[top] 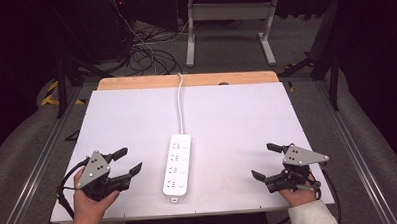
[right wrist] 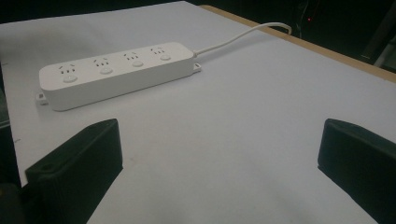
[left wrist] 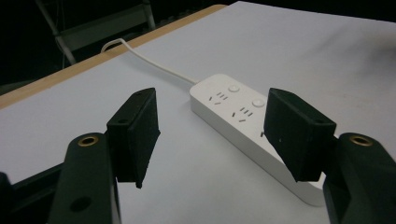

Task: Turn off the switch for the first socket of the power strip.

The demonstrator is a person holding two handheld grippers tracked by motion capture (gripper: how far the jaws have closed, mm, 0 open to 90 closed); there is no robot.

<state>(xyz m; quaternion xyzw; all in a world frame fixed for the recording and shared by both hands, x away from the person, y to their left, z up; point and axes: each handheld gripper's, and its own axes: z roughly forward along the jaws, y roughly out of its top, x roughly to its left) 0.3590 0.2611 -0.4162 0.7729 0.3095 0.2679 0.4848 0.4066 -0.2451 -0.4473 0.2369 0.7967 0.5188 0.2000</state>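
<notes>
While each hand-held gripper — left, right — gapes empty, the power strip lies between them.

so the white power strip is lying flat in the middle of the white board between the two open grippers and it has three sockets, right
Not quite: the power strip has four sockets, not three. The right gripper view shows four sets of slots in a row, each with its own round button. The rest holds: it lies flat mid-board, between the open left gripper and the open right gripper.
</notes>
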